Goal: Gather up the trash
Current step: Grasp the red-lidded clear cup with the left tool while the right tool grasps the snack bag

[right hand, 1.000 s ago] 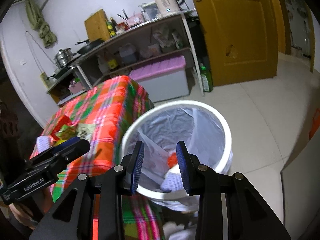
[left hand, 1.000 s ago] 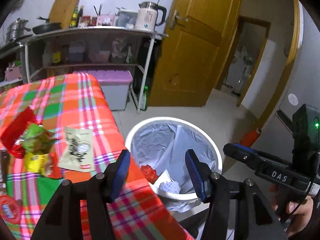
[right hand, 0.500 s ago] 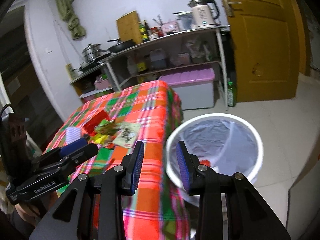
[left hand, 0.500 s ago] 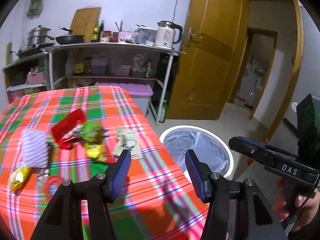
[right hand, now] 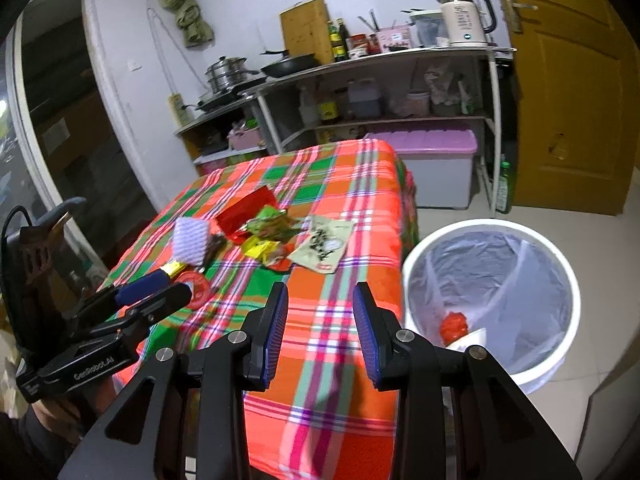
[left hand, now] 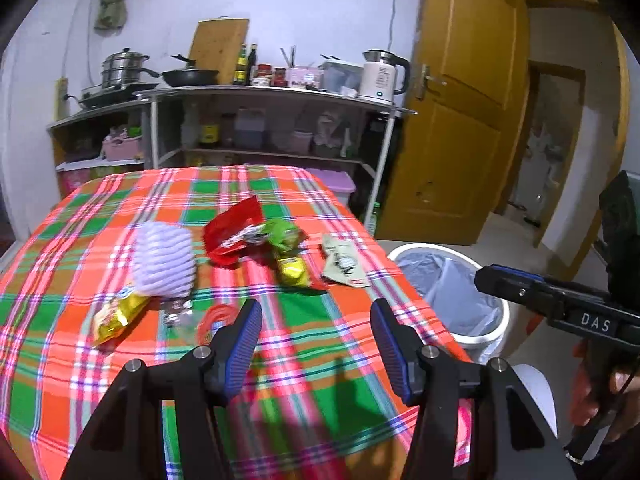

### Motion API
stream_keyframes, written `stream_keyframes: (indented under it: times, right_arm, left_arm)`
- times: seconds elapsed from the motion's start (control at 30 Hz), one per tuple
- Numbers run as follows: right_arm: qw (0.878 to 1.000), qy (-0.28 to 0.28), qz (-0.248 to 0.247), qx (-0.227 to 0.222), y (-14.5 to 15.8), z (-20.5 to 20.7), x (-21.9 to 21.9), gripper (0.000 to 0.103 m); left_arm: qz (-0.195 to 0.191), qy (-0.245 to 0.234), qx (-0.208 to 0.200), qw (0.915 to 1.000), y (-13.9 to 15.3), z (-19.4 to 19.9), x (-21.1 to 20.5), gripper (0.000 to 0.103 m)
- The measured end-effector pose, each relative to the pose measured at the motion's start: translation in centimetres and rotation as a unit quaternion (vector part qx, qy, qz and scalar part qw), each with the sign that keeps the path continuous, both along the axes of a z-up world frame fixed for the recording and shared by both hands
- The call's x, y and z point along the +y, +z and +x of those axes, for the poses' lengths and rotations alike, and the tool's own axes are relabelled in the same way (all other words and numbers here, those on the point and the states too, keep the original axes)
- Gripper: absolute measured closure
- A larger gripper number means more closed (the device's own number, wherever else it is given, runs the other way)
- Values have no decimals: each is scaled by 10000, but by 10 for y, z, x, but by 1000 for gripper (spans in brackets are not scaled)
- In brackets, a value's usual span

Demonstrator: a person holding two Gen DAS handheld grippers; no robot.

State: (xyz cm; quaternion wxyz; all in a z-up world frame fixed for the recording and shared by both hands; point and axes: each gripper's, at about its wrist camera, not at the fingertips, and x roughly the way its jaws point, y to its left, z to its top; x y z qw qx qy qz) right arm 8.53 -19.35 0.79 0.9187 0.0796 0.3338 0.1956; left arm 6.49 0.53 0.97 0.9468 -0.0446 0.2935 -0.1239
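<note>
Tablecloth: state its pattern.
The tablecloth is orange, green and pink plaid, clearest in the left wrist view.

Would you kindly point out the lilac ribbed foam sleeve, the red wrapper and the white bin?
lilac ribbed foam sleeve (left hand: 163,261), left wrist view, middle of its ribbed top.
red wrapper (left hand: 231,229), left wrist view, centre of the foil.
white bin (right hand: 569,276), right wrist view, right side of its rim.

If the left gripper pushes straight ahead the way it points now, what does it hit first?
Probably the bare checked tablecloth between the open fingers of the left gripper. The red round lid lies just left of that line; depth is uncertain.
</note>
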Motion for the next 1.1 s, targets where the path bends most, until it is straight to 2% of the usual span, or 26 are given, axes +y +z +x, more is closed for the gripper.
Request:
stream_keyframes:
  times: [0.2, 0.37, 0.5, 0.83, 1.1]
  right_arm:
    - [9996, 275, -85, 45, -3, 5, 17, 68]
    - [9992, 373, -77, 76, -7, 11, 25, 54]
    - [9990, 412, -119, 128, -10, 17, 32, 54]
    - [9985, 413, -218, 298, -19, 35, 41, 54]
    - [9983, 68, -193, 552, -27, 69, 40, 54]
  left_arm:
    - [17, 293, 42, 9996, -5, -1, 20, 46]
    - [29, 597, 181, 9980, -14, 5, 42, 46]
    - [32, 715, 342, 9969, -23, 15, 53, 46]
    - [168, 610, 646, 9959, -44, 44, 59, 46]
    - [229, 475, 843, 9950, -52, 64, 57, 46]
